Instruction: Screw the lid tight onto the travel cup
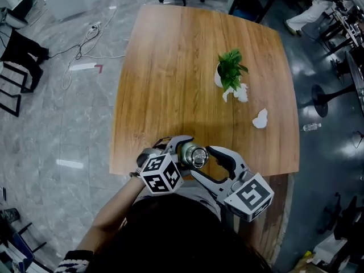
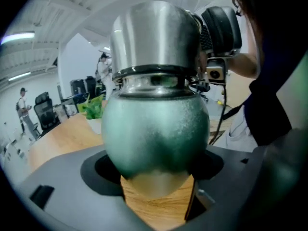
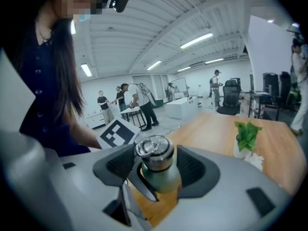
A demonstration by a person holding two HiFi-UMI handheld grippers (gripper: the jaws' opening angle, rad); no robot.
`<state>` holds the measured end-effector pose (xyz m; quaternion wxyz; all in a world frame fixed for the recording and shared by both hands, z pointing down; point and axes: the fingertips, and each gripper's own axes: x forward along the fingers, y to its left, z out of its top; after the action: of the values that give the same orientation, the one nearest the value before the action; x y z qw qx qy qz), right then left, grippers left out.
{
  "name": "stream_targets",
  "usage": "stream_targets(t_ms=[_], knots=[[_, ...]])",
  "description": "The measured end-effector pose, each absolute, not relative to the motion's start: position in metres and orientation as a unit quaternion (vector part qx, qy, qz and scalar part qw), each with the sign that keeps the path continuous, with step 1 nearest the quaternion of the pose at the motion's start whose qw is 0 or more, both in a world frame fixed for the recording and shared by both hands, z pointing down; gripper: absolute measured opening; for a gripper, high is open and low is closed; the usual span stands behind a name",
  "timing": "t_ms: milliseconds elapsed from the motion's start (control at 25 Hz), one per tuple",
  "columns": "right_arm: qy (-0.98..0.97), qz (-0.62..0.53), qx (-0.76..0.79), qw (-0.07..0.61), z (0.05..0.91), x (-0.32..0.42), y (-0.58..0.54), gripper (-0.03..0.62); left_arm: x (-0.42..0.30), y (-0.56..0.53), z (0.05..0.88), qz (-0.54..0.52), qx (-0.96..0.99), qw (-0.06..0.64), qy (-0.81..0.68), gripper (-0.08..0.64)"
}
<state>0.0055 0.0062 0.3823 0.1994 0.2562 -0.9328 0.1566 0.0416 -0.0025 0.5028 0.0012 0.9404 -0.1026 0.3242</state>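
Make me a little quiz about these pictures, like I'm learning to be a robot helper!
1. True or false: the silver lid sits on top of the travel cup.
2. The left claw grips: A) a spoon B) the cup's green body C) nothing at all.
3. Fill in: the green thing standing on the table is a potted ____.
Key: 1 true. 2 B. 3 plant.

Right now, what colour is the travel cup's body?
Travel cup: green, lid silver. Best in left gripper view.
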Motion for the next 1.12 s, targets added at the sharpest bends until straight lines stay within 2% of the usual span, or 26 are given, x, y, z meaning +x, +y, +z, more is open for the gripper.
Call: stream_targets(t_ms=[200,480,640,880,1000,1120], knots=[[-0.95,0.114,0.212,0.198,0.377,0.002,0.015,0.261,0.048,0.017,0.499,0.321,0.947,-0.01,-0.022,0.387],[-0.917,0.117,0.358,0.133,0.371,0.008,-0.01,0.261,0.043,-0.015,0.496,0.337,0.925,0.043,-0.171,0.387],[-0.929,0.152,0.324,0.092,0.36,0.004,-0.003,0.264,0.043,-0.011,0.49,0.323,0.932,0.049,-0.16,0.387],[-0.958,0.09,0.236,0.135,0.355,0.005,0.011,0.265,0.043,0.015,0.483,0.329,0.944,-0.006,-0.012,0.387],[-0.957,0.045,0.263,0.114,0.348,0.006,0.005,0.252,0.045,0.01,0.483,0.333,0.943,0.002,-0.028,0.387],[-0.938,0.048,0.33,0.092,0.346,0.01,-0.005,0.249,0.046,-0.005,0.483,0.335,0.938,0.02,-0.09,0.387]])
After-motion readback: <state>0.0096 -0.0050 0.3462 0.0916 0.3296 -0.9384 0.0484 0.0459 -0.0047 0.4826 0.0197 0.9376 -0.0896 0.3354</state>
